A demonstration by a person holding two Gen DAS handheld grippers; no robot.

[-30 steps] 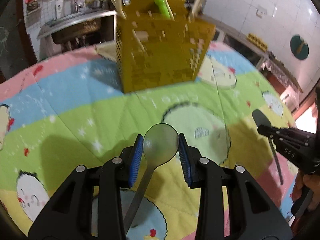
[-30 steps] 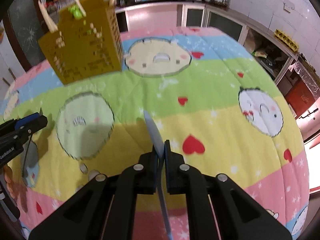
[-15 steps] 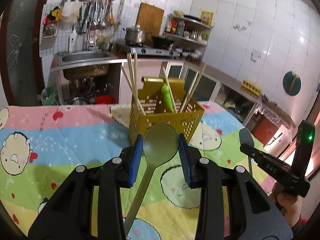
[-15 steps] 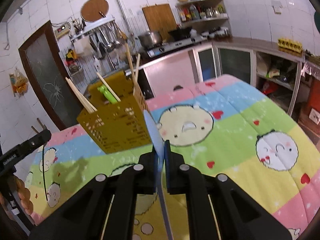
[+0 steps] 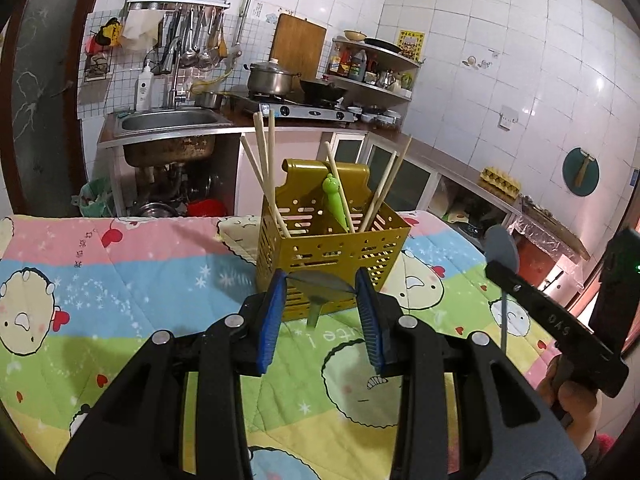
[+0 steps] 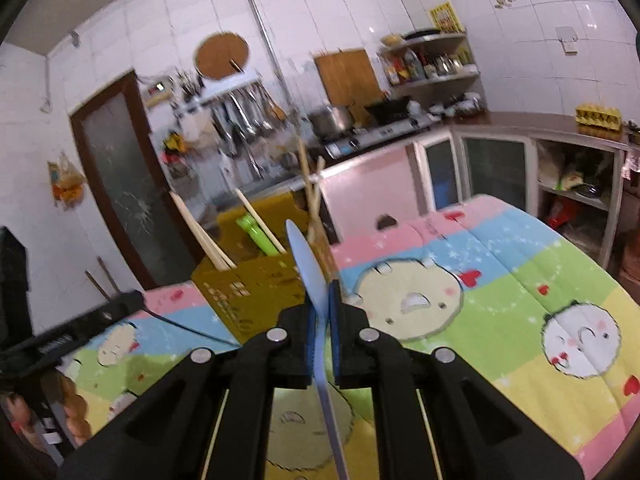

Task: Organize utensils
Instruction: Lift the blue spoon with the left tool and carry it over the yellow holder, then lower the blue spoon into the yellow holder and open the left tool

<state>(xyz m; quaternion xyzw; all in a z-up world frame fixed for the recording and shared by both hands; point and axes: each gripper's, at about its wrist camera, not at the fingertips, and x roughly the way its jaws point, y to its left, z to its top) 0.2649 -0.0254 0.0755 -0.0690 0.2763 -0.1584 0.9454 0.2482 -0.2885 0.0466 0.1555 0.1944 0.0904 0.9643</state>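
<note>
A yellow perforated utensil holder stands on the cartoon-print cloth, with several chopsticks and a green-handled utensil in it. My left gripper is shut on a metal spoon by its bowl, handle hanging down, just in front of the holder. My right gripper is shut on a second spoon, bowl edge-on and pointing up, near the holder. It also shows in the left wrist view at the right, spoon bowl up.
A sink, stove with a pot and shelves line the far wall. Low cabinets stand behind the table. The table edge runs along the right.
Both grippers have lifted and tilted up. The left spoon has swung from bowl upright to bowl flat between the pads with handle hanging down. The holder looms closer.
</note>
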